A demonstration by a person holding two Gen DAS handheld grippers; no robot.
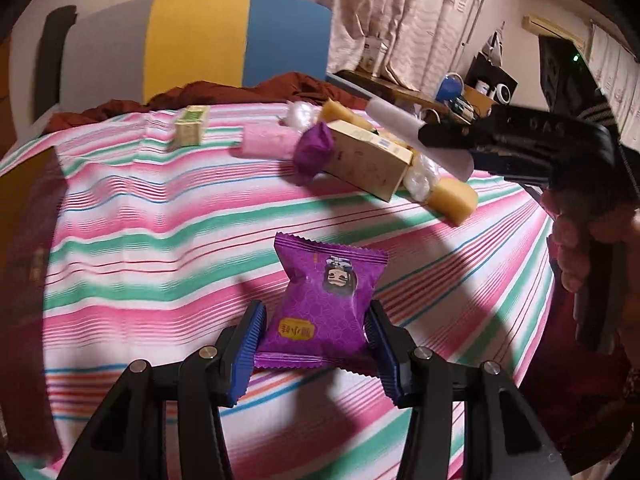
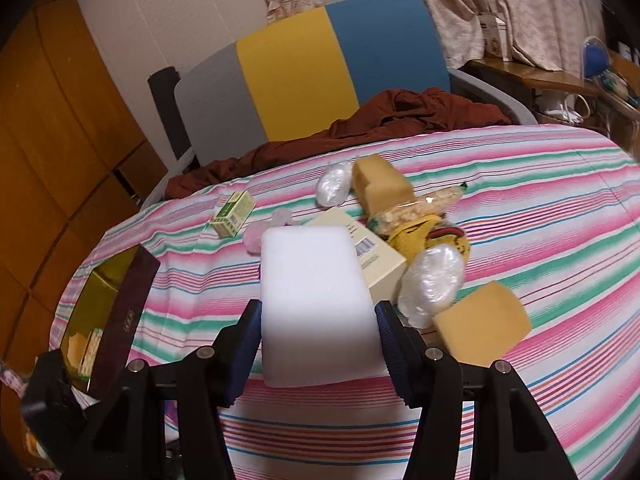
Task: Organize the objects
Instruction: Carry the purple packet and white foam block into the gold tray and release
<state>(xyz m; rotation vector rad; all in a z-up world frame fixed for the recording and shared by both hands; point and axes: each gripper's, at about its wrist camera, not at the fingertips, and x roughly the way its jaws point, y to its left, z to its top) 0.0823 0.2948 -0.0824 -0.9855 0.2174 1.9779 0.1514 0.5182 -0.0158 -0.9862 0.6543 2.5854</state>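
Evidently my left gripper [image 1: 318, 340] is clamped on the purple snack packet [image 1: 326, 308], lifted for sorting. My right gripper [image 2: 318, 344] squeezes the white foam block [image 2: 316, 300], both carried clear of the pile.

The snack packet [image 1: 326, 312] sits between the pads of the left tool [image 1: 318, 340], above the near part of the bed [image 1: 160, 240]. Further back on the bed lies a cluster — a flat carton [image 1: 368, 156] in the middle, a sponge block [image 1: 454, 200] and a wrapped bundle [image 1: 420, 178] at its right end, a second sponge block [image 2: 380, 184] behind it. A small box [image 1: 190, 126] lies apart to the left. The foam block [image 2: 316, 304] is gripped in the right tool [image 2: 318, 344], in front of the carton. An open box [image 2: 108, 300] sits at the bed's left edge — the headboard [image 2: 304, 72] stands behind.
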